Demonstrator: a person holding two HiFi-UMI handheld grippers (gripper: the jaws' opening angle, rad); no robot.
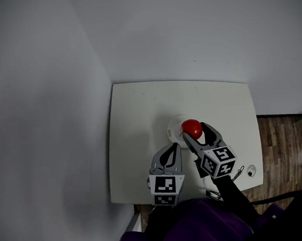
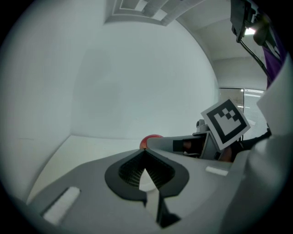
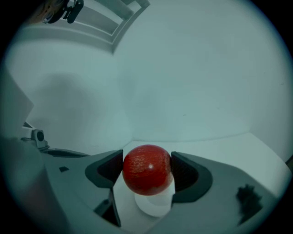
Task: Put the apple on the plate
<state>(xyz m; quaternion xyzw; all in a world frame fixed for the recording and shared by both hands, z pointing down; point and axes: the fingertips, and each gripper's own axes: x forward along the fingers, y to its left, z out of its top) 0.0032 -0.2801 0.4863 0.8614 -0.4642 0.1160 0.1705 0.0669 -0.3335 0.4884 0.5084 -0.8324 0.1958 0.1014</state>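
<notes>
A white table (image 1: 134,108) stood in a corner of grey walls (image 1: 45,99). A small white plate (image 1: 172,127) lay near its middle. The right gripper (image 3: 147,171) pinched the red apple (image 1: 191,127) between its pads, directly over the plate; whether the two touched was unclear. The left gripper (image 1: 172,147), jaws pressed together on nothing, hovered just beside the plate.

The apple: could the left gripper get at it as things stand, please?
Probably not. The fingers of the right gripper clasp the apple on both sides over the plate, so there seems no free side to grip. The left gripper is shut beside it and would have to open first.
</notes>
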